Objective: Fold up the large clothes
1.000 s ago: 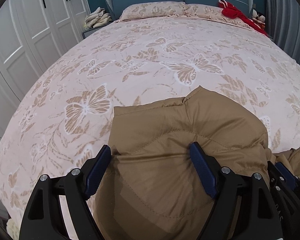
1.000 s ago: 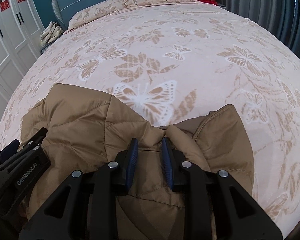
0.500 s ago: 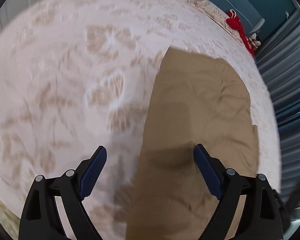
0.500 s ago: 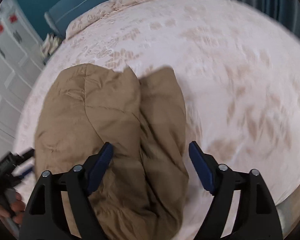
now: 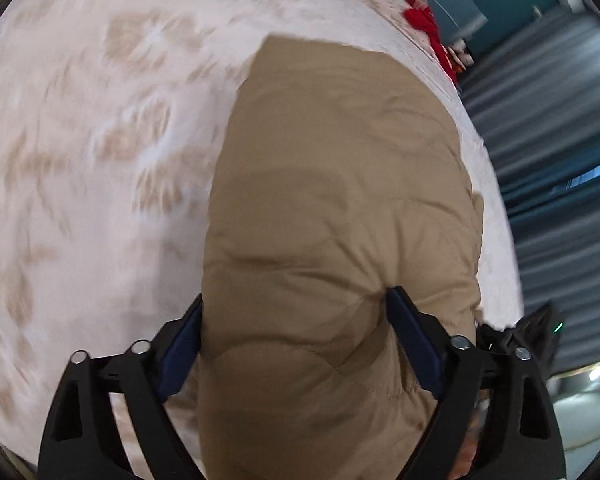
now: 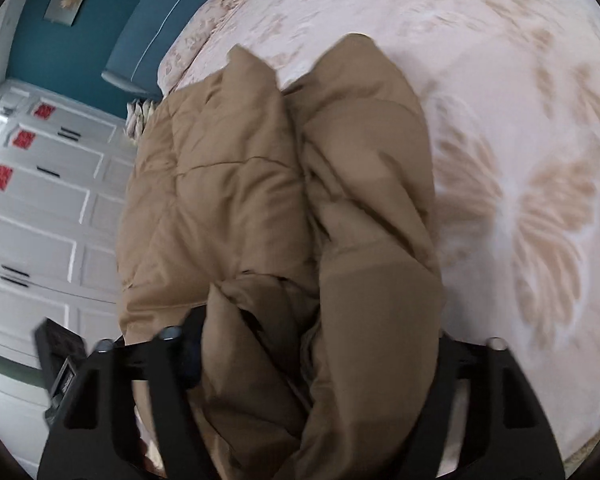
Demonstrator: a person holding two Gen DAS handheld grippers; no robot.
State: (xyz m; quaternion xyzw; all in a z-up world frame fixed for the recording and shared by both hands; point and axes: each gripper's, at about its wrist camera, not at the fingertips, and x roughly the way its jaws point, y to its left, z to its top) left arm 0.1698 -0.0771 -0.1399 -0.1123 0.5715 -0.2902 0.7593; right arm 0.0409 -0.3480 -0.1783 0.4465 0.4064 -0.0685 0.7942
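Bedroom with butterfly-print bedspread [image 5: 80,160] filling background, white wardrobe [image 6: 40,200] at side. Tan padded jacket [image 5: 340,200] now lying as long narrow bundle on bedspread, no longer bunched near bed edge as second ago. Left gripper [image 5: 296,344] straddling near end of jacket, jaws spread wide, pads at fabric sides, firm pinch not evident. Right gripper [image 6: 320,360] jaws have just been closing after springing open, jacket folds bulging between them; pads hidden, grip uncertain. Meaning: lengthwise fold looking laid down, both grippers re-gripping near end, likely for next fold across.
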